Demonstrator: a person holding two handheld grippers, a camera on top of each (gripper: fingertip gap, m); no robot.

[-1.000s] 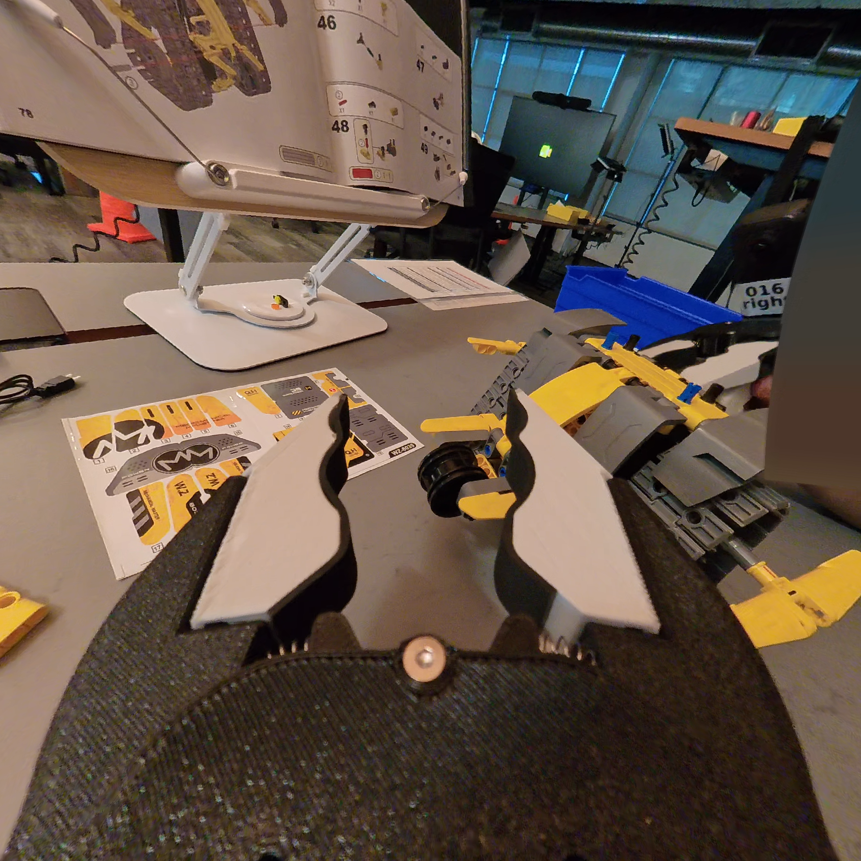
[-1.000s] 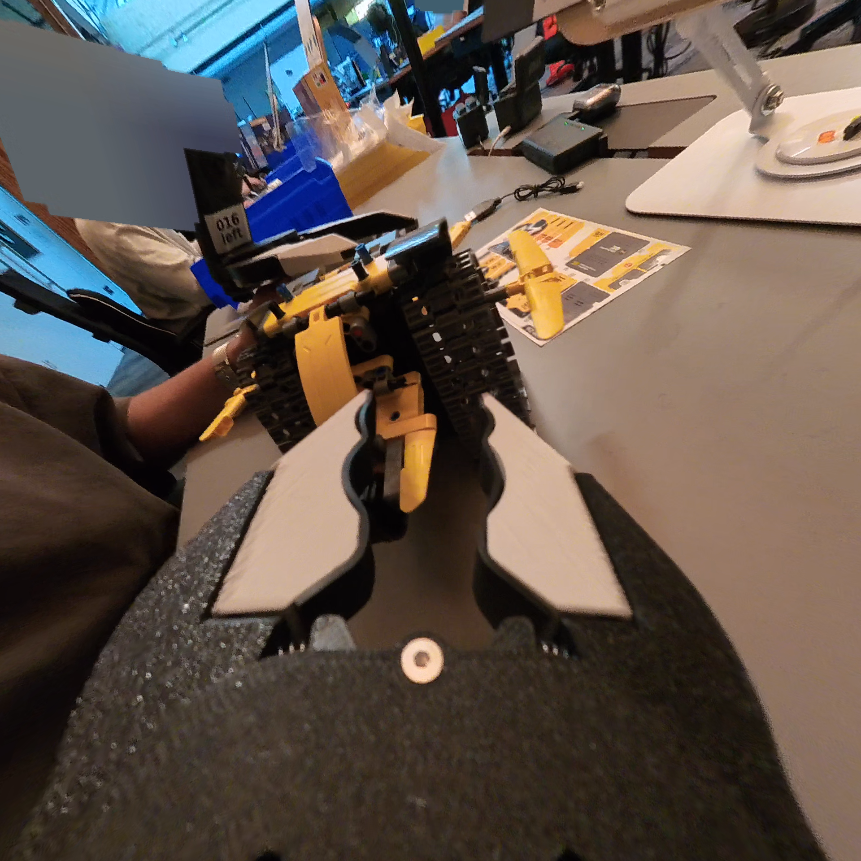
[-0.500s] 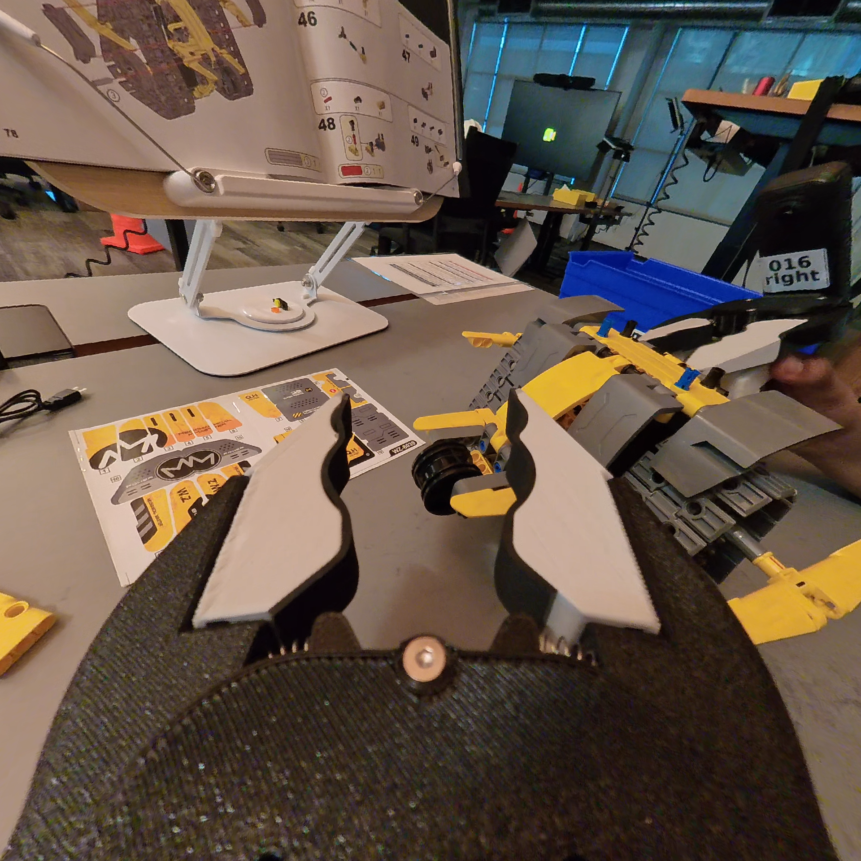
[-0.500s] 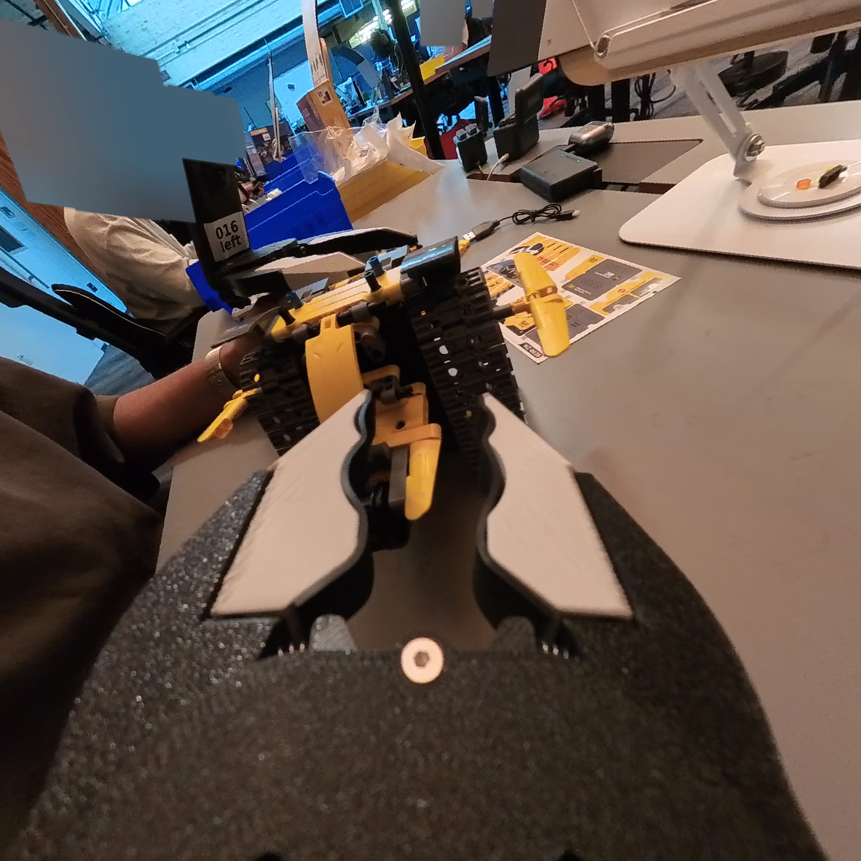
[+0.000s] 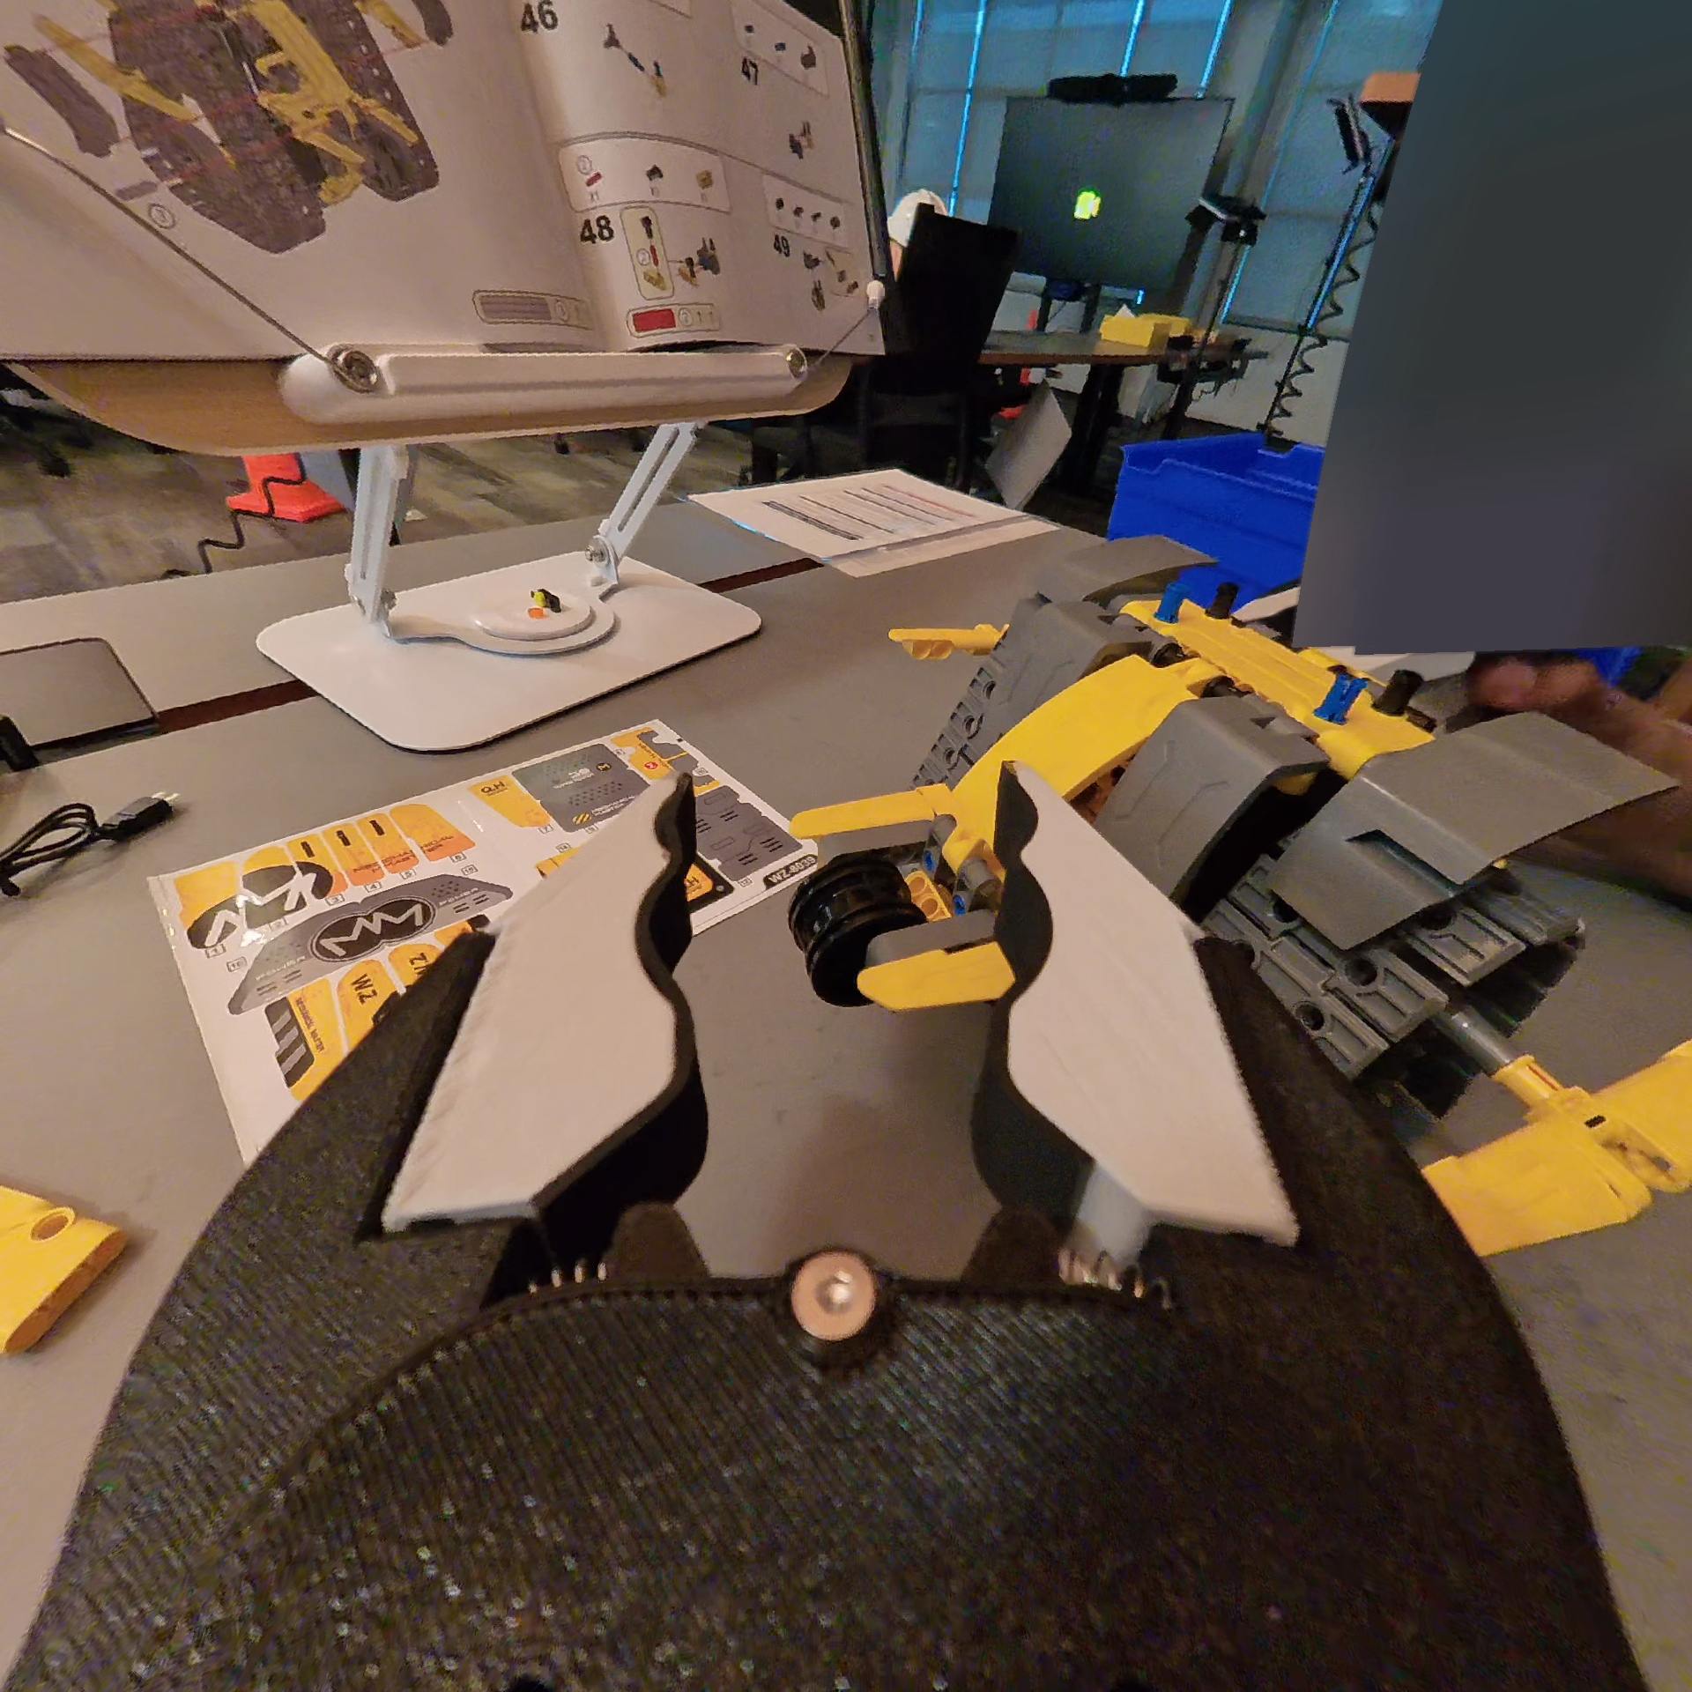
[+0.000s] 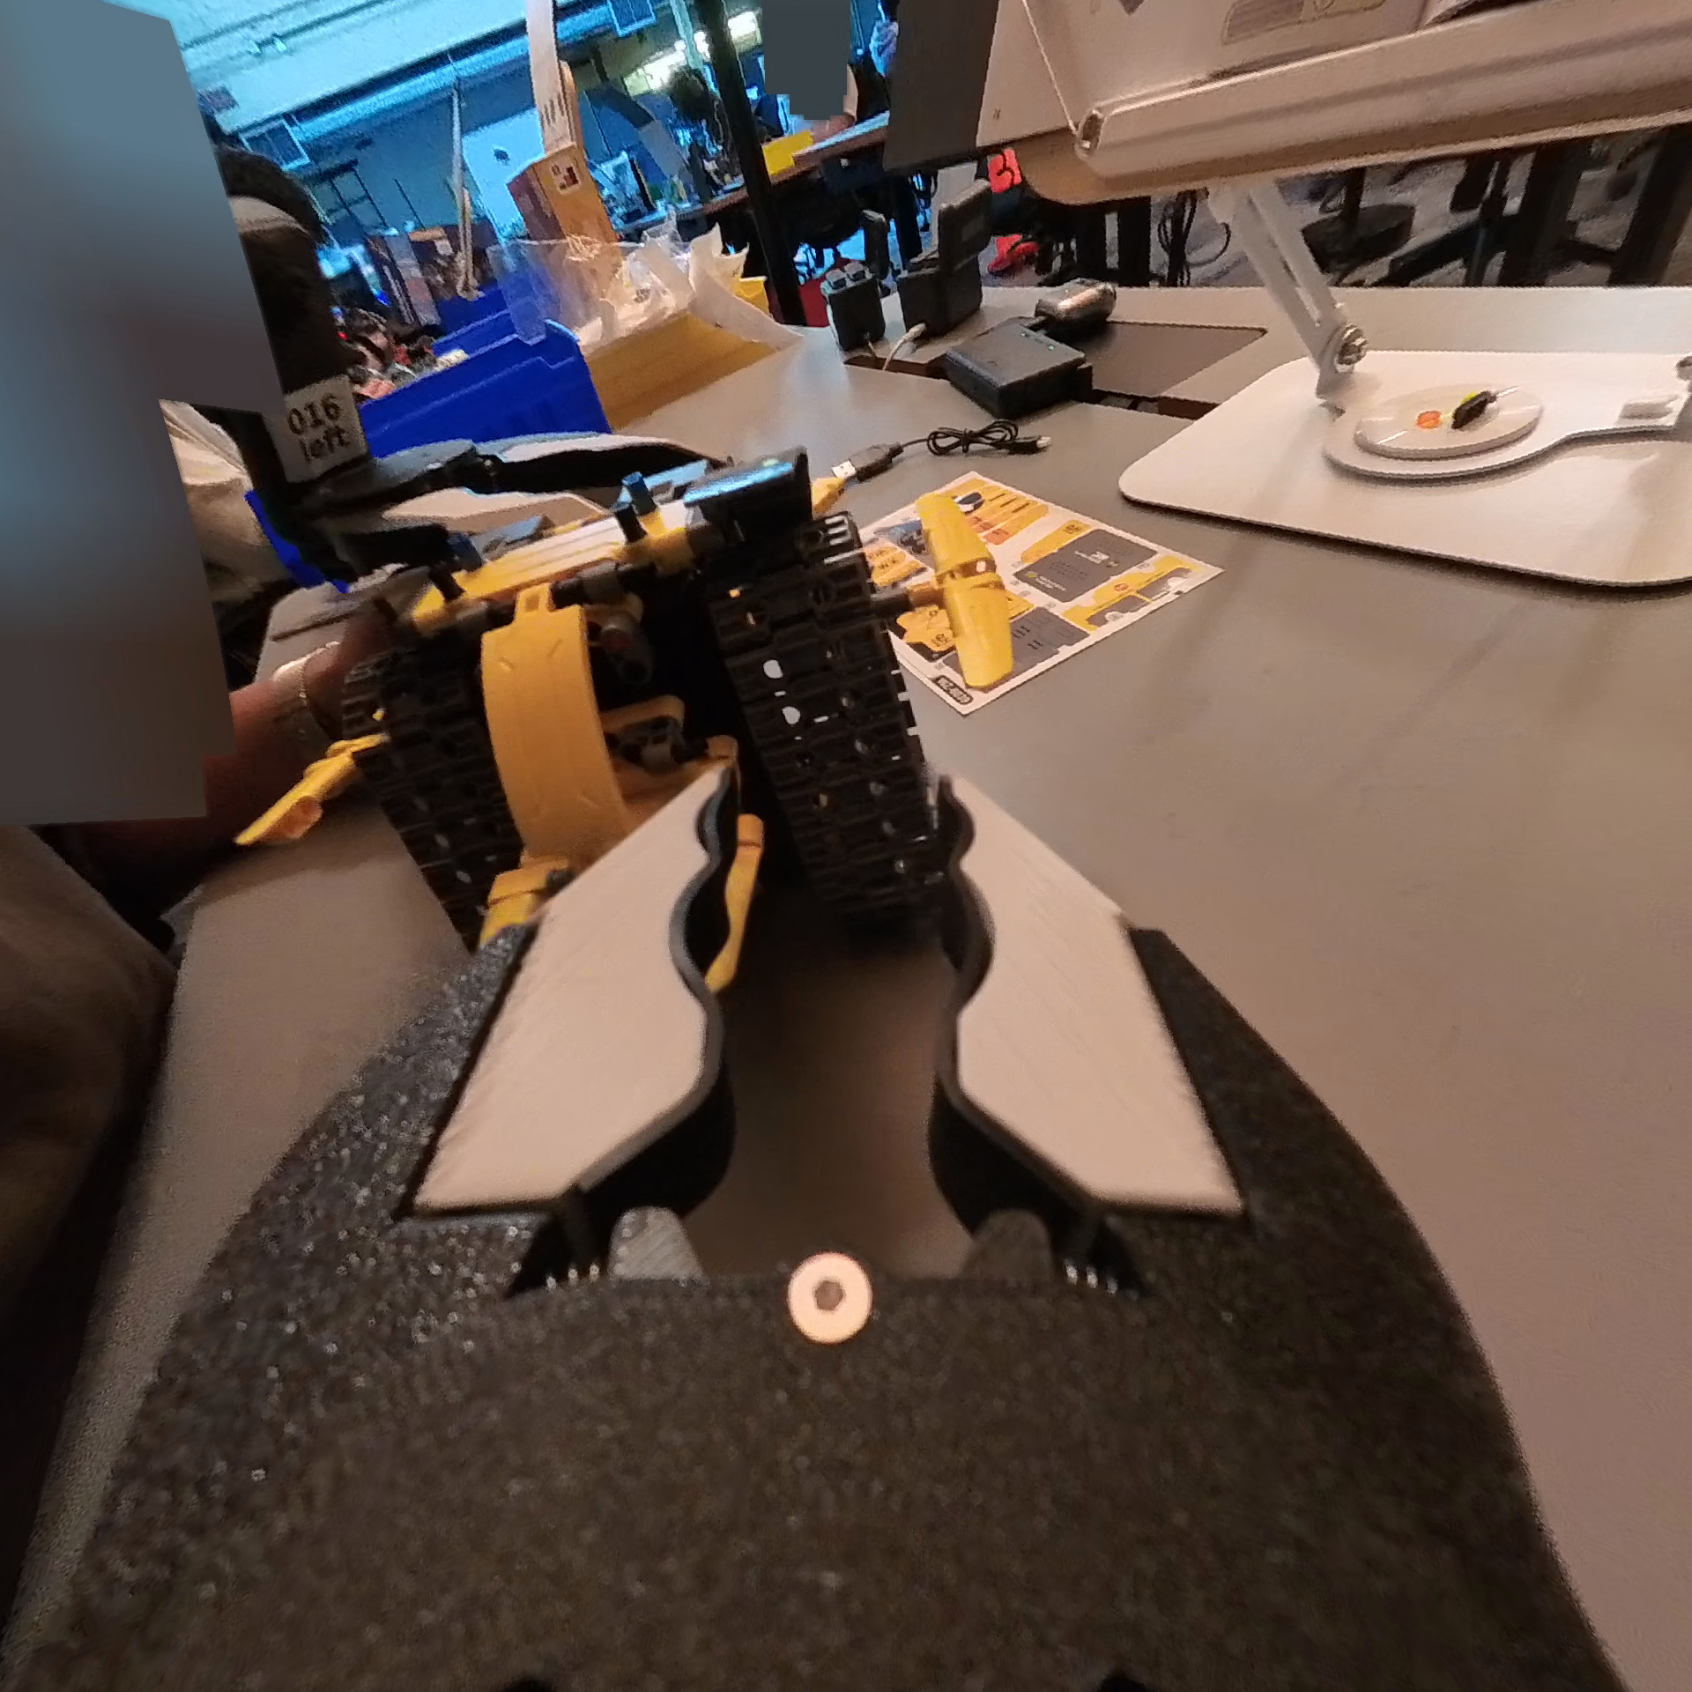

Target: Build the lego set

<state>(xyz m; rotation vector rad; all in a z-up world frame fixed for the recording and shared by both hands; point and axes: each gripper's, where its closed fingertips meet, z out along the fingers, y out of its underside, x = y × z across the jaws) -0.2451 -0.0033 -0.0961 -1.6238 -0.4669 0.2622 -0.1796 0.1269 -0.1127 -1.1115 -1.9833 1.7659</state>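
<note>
A yellow, grey and black tracked toy vehicle built of bricks lies on the grey table. My left gripper is open. A black wheel and a yellow-grey arm of the model sit just ahead, beside its right finger. In the right wrist view my right gripper is open, and the lower end of the model's black track lies between its fingertips. A yellow arm sits beside its left finger. The left gripper shows over the model's far end.
A sticker sheet lies left of the model. Behind it a white book stand holds an open instruction booklet. A loose yellow piece, a cable, a blue bin and a person's hand are nearby.
My right gripper has shifted right, so the black track now lies between its fingers where the yellow arm was. My left gripper has barely moved.
</note>
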